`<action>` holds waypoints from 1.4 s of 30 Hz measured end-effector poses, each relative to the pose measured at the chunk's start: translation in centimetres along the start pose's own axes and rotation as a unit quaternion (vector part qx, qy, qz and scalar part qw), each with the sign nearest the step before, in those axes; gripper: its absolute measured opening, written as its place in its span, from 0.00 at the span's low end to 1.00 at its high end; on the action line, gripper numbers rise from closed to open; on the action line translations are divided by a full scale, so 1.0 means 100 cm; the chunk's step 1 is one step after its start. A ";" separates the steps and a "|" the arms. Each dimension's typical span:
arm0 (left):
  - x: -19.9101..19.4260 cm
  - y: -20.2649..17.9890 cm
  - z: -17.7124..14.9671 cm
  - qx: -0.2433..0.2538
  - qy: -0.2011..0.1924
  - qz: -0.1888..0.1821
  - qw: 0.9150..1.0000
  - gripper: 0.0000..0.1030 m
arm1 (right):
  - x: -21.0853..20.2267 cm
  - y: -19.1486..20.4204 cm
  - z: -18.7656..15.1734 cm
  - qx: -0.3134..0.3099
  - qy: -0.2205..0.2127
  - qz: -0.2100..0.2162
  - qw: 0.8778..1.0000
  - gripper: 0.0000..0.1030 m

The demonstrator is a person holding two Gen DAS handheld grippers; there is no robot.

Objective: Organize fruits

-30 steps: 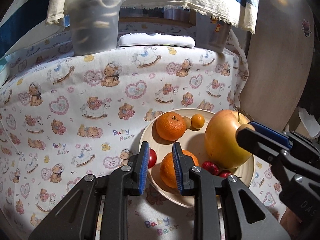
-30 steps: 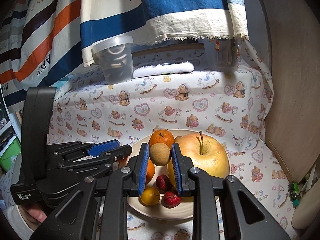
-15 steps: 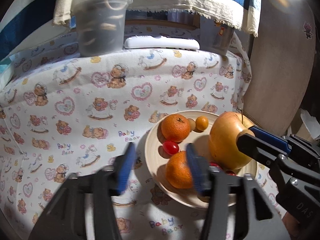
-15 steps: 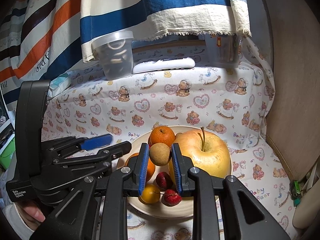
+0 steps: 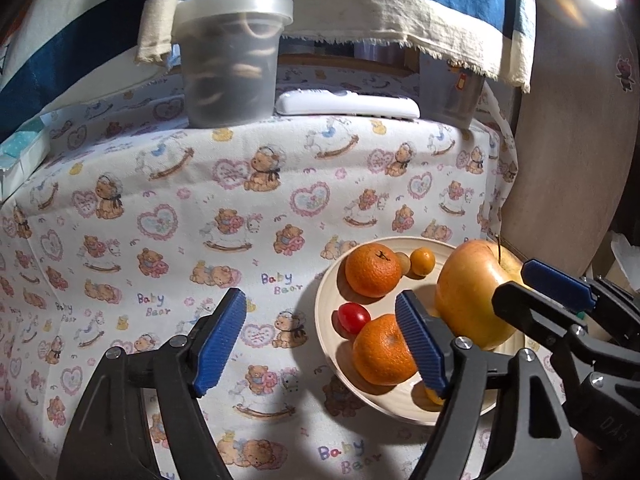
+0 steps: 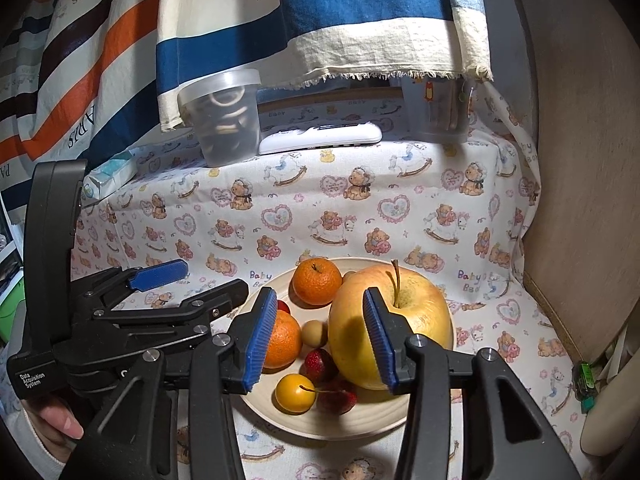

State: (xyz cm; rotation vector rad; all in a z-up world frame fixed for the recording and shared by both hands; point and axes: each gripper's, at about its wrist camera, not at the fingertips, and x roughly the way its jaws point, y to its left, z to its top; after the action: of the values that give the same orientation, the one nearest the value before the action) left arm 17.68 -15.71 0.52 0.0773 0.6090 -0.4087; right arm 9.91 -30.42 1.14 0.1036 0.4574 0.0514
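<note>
A cream plate on the teddy-print cloth holds a big yellow-red apple, two oranges, a small brown fruit, strawberries, a yellow cherry and a cherry tomato. My right gripper hovers over the plate, its jaws opening; the brown fruit lies on the plate below the gap, untouched. My left gripper stands at the plate's left rim, jaws opening, nothing between them.
On the raised ledge at the back stand a lidded clear tub, a white remote and another clear container. A striped cloth hangs above. A wooden panel bounds the right side.
Both grippers went from shut to open. The left one let go of the cherry tomato, which now lies on the plate. The right one released the small brown fruit onto the plate.
</note>
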 end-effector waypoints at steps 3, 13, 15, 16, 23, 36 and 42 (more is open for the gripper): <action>-0.004 0.002 0.002 -0.004 -0.010 0.002 1.000 0.78 | -0.003 0.001 0.001 -0.001 -0.009 -0.004 1.000 0.55; -0.033 0.009 0.013 -0.003 -0.068 0.026 0.997 0.95 | -0.016 0.002 0.002 -0.004 -0.051 -0.029 0.998 0.84; -0.043 0.011 0.016 0.003 -0.087 0.043 0.995 1.00 | -0.019 0.004 0.002 -0.010 -0.060 -0.034 0.998 0.84; -0.050 0.012 0.018 0.003 -0.099 0.051 0.994 1.00 | -0.019 0.006 0.002 -0.015 -0.062 -0.037 0.997 0.84; -0.086 0.029 0.015 0.004 -0.130 0.084 0.988 1.00 | -0.027 0.014 0.000 -0.023 -0.090 -0.029 0.995 1.00; -0.122 0.049 -0.034 0.001 -0.140 0.104 0.985 1.00 | -0.029 0.037 -0.011 -0.055 -0.091 0.006 0.994 1.00; -0.117 0.057 -0.047 -0.010 -0.132 0.103 0.986 1.00 | -0.030 0.039 -0.013 -0.044 -0.081 0.026 0.995 1.00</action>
State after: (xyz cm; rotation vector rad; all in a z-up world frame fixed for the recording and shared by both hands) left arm 8.70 -5.52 3.09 0.0654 0.3383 -0.2071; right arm 6.54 -26.61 1.71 0.0326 0.2909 0.1129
